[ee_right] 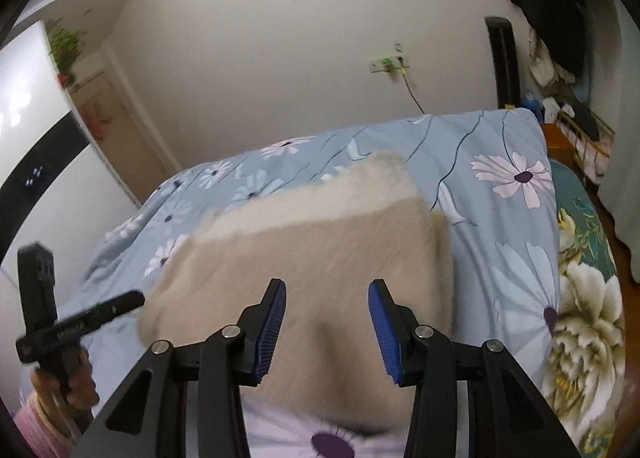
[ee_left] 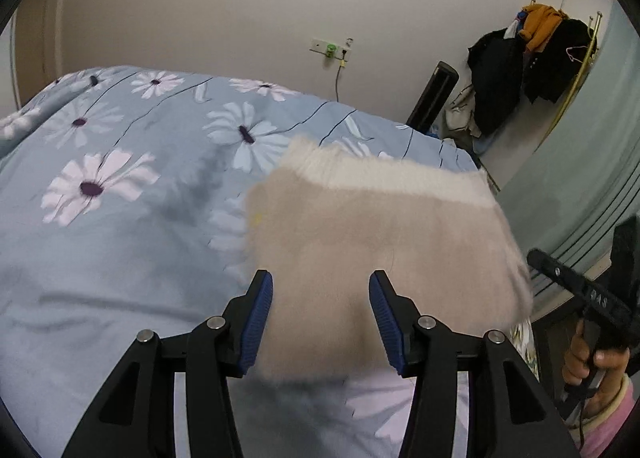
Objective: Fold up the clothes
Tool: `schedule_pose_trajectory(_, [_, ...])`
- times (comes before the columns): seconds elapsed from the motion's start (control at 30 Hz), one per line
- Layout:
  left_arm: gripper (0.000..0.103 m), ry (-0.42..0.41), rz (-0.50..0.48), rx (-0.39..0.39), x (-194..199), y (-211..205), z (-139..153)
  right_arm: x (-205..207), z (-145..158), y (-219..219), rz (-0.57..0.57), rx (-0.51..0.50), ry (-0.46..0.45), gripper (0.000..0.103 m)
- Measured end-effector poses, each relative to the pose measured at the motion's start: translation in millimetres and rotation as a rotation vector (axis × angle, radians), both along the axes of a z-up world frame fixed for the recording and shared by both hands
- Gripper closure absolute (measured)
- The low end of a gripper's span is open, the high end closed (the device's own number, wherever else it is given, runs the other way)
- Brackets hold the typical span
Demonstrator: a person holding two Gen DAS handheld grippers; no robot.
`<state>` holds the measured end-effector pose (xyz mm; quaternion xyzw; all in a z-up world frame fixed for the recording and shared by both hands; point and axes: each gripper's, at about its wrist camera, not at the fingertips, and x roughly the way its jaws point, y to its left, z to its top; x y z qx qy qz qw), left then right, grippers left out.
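Both grippers, left gripper (ee_left: 321, 310) and right gripper (ee_right: 327, 314), are spread wide, grasping nothing, above the folded fuzzy beige knit garment (ee_left: 372, 234) on the blue floral-quilted bed (ee_left: 120, 218). Its blurred look suggests motion; landing unevenly could undo the fold.

Left gripper (ee_left: 321, 300) jaws spread wide, right gripper (ee_right: 327, 304) jaws likewise apart, both level, pointing forward

The sweater (ee_left: 372, 242) is beige with a cream band at one edge. The bed cover (ee_left: 120, 186) is grey-blue with white and pale pink daisies. The jaws have blue ribbed pads (ee_left: 258, 322) on black arms.
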<state>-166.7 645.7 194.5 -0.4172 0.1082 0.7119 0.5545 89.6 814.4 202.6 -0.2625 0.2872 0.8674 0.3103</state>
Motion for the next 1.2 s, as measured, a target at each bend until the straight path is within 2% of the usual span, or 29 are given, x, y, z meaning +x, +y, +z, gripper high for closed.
schedule_pose_trajectory(0.17, [0.051, 0.017, 0.020, -0.056, 13, -25, -30, -2, -25, -44, 0.020, -0.054, -0.002, 0.056])
schedule_pose_trajectory(0.27, [0.051, 0.000, 0.026, -0.080, 18, -33, -48, -9, -40, -64, 0.030, -0.063, -0.025, 0.056])
schedule_pose_trajectory(0.33, [0.051, -0.005, 0.030, -0.089, 19, -33, -56, -15, -51, -70, 0.026, -0.094, -0.047, 0.057])
schedule_pose_trajectory(0.53, [0.051, 0.049, 0.033, -0.097, 22, -29, -67, -25, -73, -73, -0.037, -0.141, -0.062, 0.057])
schedule_pose_trajectory(0.7, [0.051, 0.040, 0.031, -0.097, 19, -29, -79, -35, -81, -79, -0.068, -0.145, -0.065, 0.056])
schedule_pose_trajectory(0.8, [0.046, 0.023, 0.022, -0.085, 18, -30, -80, -40, -84, -83, -0.076, -0.144, -0.080, 0.056])
schedule_pose_trajectory(1.0, [0.039, -0.008, 0.002, -0.050, 17, -31, -82, -44, -89, -88, -0.126, -0.159, -0.086, 0.045])
schedule_pose_trajectory(1.2, [0.030, -0.051, -0.028, -0.017, 14, -33, -83, -49, -94, -93, -0.142, -0.170, -0.085, 0.028])
